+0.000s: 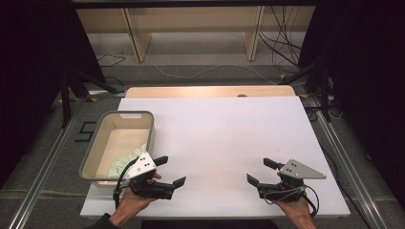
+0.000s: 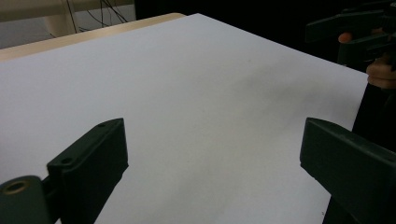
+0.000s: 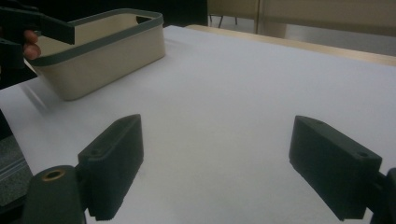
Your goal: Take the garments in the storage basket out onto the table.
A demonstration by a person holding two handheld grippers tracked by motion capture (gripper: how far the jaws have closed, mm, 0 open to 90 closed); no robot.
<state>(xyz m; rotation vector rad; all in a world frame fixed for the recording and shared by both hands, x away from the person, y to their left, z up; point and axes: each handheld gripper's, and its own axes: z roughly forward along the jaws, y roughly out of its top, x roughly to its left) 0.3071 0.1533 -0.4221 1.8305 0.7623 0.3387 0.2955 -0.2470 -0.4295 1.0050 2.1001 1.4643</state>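
Note:
My left gripper (image 1: 171,170) is held near the table's front left, just right of the bin, and stands open with nothing between its jaws; in the left gripper view the left gripper (image 2: 212,158) frames bare white surface. My right gripper (image 1: 258,171) sits at the front right, also open and empty, and the right gripper (image 3: 215,163) looks across the table toward the bin. A cream bin with a grey rim (image 1: 98,157) stands at the left edge, with a pale green cloth (image 1: 126,161) bunched in its near end.
The white tabletop (image 1: 215,133) lies on a wooden table whose far edge (image 1: 210,91) shows behind it. The bin (image 3: 102,56) is far left in the right gripper view. Cables and shelf legs lie on the floor beyond. Metal rails run along both sides.

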